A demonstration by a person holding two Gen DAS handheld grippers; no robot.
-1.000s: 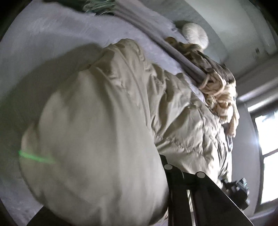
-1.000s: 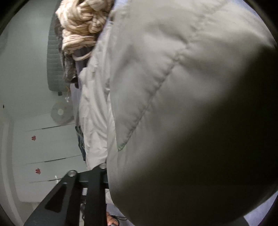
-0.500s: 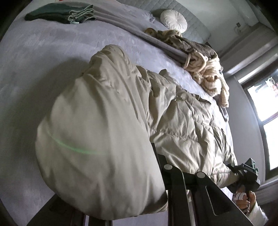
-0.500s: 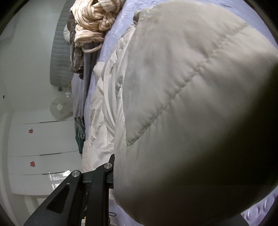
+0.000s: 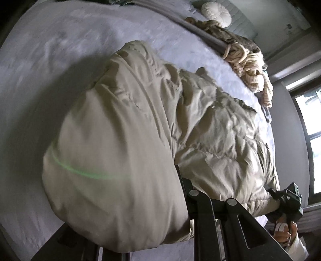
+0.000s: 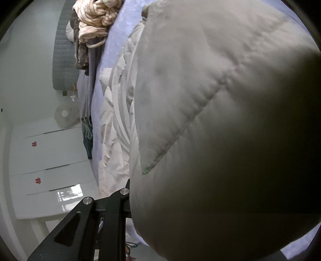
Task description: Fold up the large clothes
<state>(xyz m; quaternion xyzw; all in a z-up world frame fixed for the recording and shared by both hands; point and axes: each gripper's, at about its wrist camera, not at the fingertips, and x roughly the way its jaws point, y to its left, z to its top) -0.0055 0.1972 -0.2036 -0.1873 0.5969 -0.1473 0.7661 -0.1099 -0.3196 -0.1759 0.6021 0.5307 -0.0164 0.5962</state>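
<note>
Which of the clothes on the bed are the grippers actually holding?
The beige puffer jacket, spread mid-bed with both grippers buried in its near edge. The striped cream knit lies apart at the bed's far edge, untouched.

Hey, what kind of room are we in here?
Most likely a bedroom: the puffy coat lies on a bed with a lilac cover, a round cushion sits by a quilted headboard, and white wardrobe doors stand beyond.
</note>
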